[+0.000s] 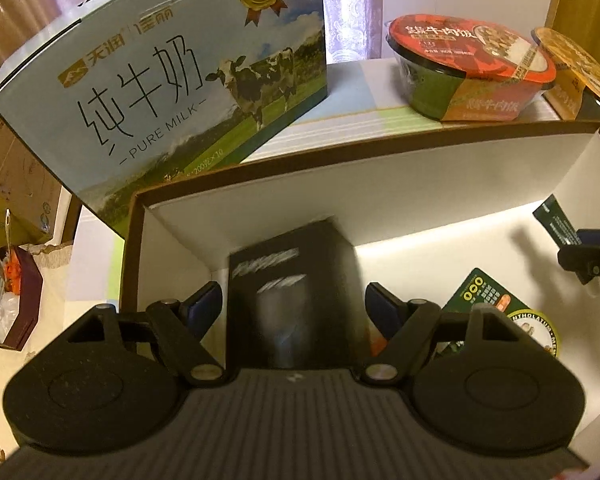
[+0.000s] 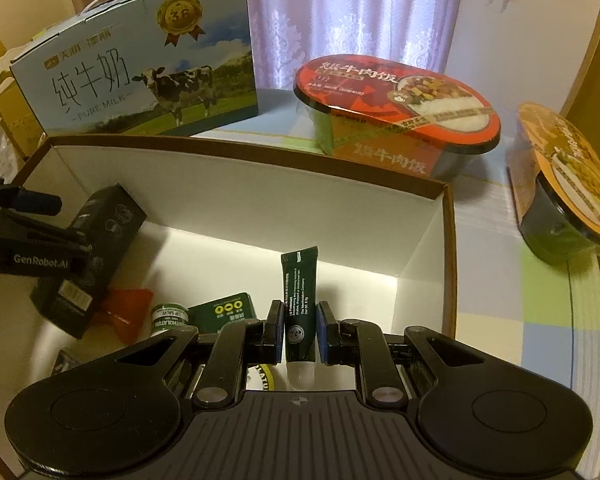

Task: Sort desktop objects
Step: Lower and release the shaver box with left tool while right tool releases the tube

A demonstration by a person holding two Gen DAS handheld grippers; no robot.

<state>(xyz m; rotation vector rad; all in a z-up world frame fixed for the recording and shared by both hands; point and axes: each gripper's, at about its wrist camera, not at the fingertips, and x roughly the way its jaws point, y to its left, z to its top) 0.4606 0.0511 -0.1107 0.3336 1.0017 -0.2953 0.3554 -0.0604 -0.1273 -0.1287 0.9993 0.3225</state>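
Here I have both grippers over one white open box point(image 2: 236, 200). My left gripper point(image 1: 294, 304) has its fingers clamped on one black carton point(image 1: 296, 280) inside the box's left end. My right gripper point(image 2: 298, 332) pinches one dark green tube point(image 2: 298, 304) above the box floor. One green tin point(image 2: 170, 316) and one green card point(image 2: 224, 312) lie inside. Behind the box stand one milk carton point(image 2: 140, 68) and two meal bowls point(image 2: 396, 116).
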